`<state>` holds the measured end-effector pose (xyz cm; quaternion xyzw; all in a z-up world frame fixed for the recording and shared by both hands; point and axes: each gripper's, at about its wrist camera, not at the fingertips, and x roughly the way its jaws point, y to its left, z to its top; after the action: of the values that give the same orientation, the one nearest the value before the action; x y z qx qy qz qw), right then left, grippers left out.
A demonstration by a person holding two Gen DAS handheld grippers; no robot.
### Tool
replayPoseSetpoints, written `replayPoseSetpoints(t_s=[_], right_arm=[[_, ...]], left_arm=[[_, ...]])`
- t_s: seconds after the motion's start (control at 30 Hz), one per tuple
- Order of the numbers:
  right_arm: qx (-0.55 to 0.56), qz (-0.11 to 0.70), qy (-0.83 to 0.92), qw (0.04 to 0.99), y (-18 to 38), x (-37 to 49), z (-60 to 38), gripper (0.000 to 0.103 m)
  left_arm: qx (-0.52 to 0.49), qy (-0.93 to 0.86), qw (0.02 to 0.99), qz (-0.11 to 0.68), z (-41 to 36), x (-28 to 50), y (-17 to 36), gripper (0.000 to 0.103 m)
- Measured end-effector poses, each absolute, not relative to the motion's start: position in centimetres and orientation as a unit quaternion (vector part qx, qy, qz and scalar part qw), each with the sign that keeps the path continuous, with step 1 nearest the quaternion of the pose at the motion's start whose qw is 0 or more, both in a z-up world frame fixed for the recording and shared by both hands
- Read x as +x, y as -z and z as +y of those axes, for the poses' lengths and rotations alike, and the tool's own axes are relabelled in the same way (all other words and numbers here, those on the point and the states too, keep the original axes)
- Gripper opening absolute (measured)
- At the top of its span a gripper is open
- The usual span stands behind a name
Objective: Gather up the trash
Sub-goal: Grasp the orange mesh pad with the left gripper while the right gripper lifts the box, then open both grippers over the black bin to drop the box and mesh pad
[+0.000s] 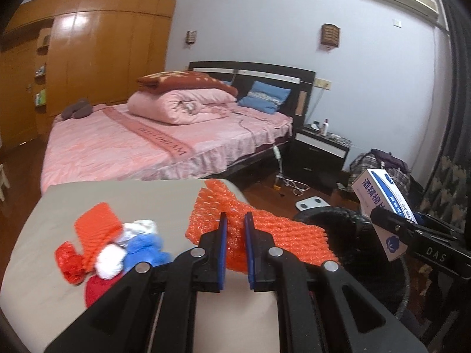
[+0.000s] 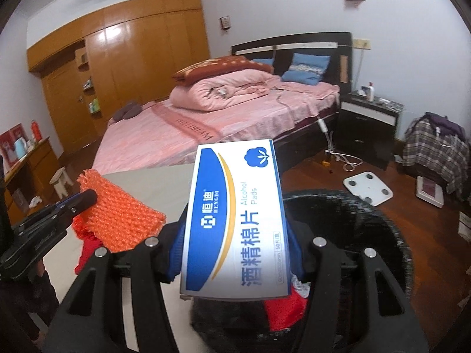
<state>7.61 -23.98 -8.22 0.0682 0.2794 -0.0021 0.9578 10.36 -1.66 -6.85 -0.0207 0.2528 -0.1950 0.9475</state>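
My left gripper is shut on an orange foam net, which hangs above the beige table and reaches toward the black bin. In the right wrist view the same net hangs from the left gripper. My right gripper is shut on a blue-and-white alcohol pads box above the black bin, where red trash lies. On the table sit an orange wrapper, red foil, a white ball and a blue scrap.
A pink bed stands behind the table, with a dark nightstand to its right. A white scale, cables and a plaid bag lie on the wooden floor. A wooden wardrobe fills the left wall; a small stool stands nearby.
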Motion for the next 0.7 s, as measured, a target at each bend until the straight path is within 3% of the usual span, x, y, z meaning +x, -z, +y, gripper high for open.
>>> replayPoseSetpoints(t_s=[0.7], right_arm=[[0.088,0.284,0.106,0.949,11.0,4.9,-34.1,0.055]], left_arm=[[0.016,0.333,0.903,0.269,-15.6,10.6,8.2,0.012]])
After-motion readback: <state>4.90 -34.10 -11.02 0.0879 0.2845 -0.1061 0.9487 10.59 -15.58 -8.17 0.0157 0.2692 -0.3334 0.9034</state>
